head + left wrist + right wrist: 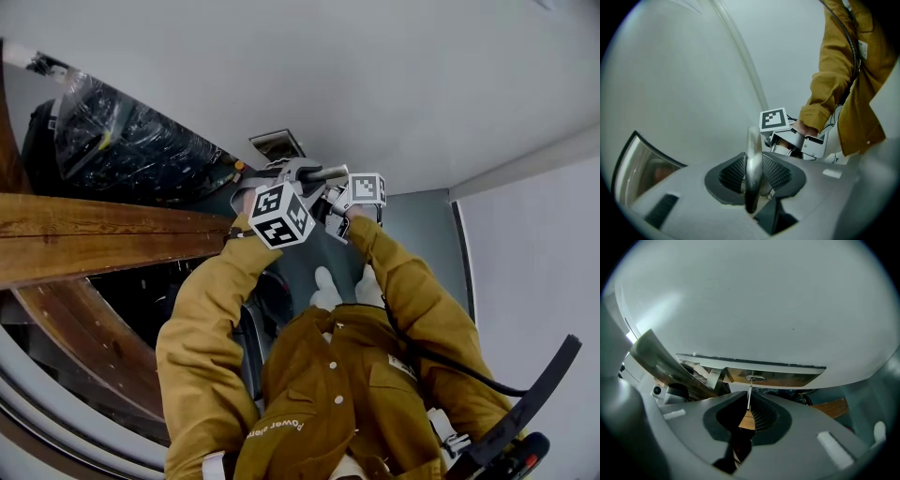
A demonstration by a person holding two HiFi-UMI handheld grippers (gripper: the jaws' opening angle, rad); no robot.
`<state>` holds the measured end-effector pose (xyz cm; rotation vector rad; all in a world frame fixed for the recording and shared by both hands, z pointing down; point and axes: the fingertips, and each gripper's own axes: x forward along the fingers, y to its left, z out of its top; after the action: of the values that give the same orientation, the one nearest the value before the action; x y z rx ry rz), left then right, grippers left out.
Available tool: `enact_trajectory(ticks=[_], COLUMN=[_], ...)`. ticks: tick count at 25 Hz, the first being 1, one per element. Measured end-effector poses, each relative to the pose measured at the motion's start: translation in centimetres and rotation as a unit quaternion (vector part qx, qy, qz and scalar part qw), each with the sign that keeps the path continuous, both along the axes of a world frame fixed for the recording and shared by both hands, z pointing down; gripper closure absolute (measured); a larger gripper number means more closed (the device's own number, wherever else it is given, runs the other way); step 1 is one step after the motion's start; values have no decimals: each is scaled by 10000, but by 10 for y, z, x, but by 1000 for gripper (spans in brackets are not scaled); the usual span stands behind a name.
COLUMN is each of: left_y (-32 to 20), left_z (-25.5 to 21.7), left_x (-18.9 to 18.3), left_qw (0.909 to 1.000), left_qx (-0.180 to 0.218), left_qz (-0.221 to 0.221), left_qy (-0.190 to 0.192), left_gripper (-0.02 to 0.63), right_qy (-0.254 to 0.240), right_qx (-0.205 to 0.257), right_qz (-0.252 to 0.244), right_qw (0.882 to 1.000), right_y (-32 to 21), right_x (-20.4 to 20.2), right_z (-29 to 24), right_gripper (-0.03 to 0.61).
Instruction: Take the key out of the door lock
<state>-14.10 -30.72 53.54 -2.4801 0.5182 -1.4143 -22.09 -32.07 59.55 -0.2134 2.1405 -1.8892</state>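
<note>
left gripper (754,174) – jaws roughly half open, clamped on door handle (753,140), pad each side of lever. right gripper (749,409) – jaws nearly together, pinching key (749,394), which sits in shiny lock plate (787,376). key edge-on, just thin sliver, head buried between pads. mustard sleeve (829,79) close by.

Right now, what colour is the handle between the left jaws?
Shiny silver; the handle shows best in the left gripper view.

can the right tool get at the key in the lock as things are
Probably yes: the right tool has the key between its jaws, seemingly pinched, with nothing blocking it at the lock plate. The left tool grips the door handle, clear of it.
</note>
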Motion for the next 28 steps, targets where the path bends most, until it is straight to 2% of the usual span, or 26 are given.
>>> enact_trajectory(ticks=[6,8,14,17,19,21,24,26,28], left_y=[2,3,-1,0,1,2,13,30,55], left_z=[5,7,5,4,3,-2,-32,-62,-91], left_x=[4,5,6,5,4,5,12,16,17], left_qw=[10000,10000,9999,9997,9993,9983,9946,9885,9779], left_qx=[40,33,80,93,101,177,597,898,1062], left_qz=[-17,-38,-96,-158,-272,-401,-458,-564,-815], left_qy=[-35,2,95,154,239,382,721,1082,1603], left_gripper=[491,491,491,490,485,472,498,537,574], right_qy=[282,380,174,464,762,963,1065,1074,1066], right_qx=[198,274,439,532,774,1058,1362,1617,1972], right_qz=[-162,-355,-497,-561,-500,-356,-20,244,533], right_qw=[9993,9983,9976,9959,9928,9891,9849,9807,9731], right_y=[19,37,87,106,110,110,107,106,106], right_x=[7,12,53,81,103,124,146,156,161], right_z=[-2,3,-15,-24,-32,-48,-81,-107,-138], right_gripper=[546,551,551,549,549,549,549,549,549])
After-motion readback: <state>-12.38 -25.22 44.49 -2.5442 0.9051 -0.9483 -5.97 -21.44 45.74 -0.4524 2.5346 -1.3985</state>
